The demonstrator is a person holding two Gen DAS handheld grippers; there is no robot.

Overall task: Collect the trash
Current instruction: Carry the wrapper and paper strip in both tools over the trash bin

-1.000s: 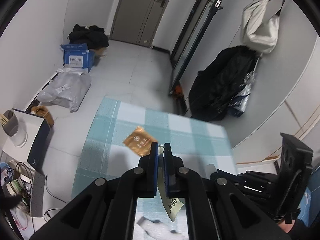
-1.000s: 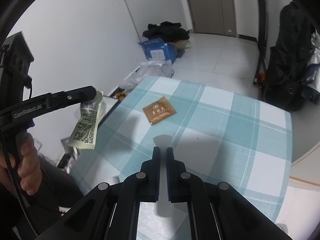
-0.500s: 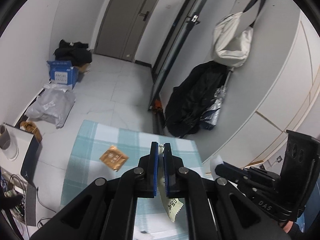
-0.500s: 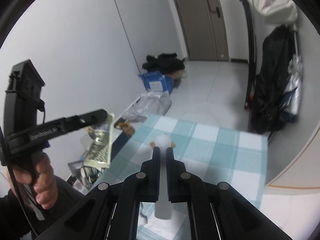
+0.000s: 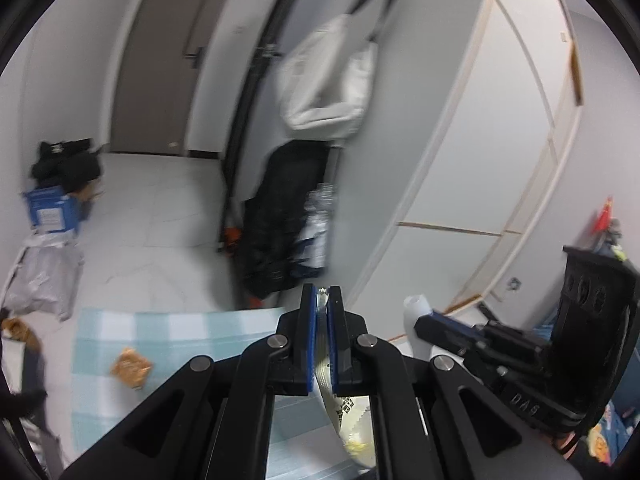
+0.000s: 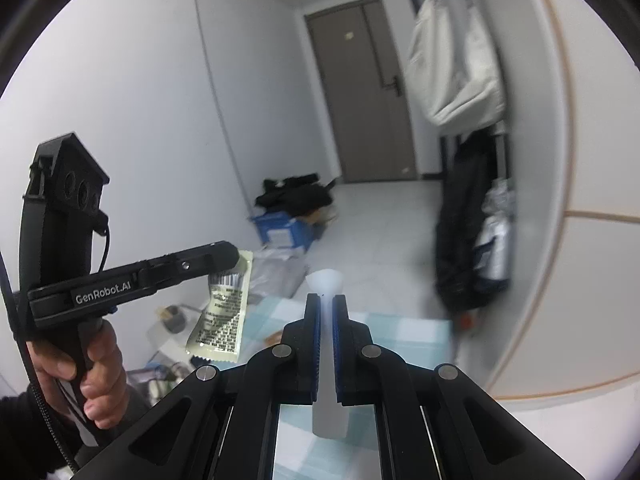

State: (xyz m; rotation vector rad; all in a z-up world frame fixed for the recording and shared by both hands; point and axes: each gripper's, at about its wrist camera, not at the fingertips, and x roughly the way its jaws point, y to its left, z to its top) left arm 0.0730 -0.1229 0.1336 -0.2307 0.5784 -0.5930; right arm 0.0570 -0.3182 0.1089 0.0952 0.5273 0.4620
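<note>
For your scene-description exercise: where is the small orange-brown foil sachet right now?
In the left wrist view, the orange-brown foil sachet lies flat at lower left on the blue-and-white checked tablecloth, apart from both grippers.

A pale yellow-green packet (image 6: 222, 312) printed with black text and a barcode, and a translucent white paper cup (image 6: 326, 320), stand out against black grippers with blue finger pads (image 5: 307, 344). Below, the tablecloth (image 5: 180, 324) shows light teal-and-white checks, with an orange-brown sachet (image 5: 130, 367) on it. Beyond: a grey-brown door (image 6: 362, 92), a blue-and-white box (image 5: 50, 211), an off-white hanging bag (image 6: 454, 60).
</note>
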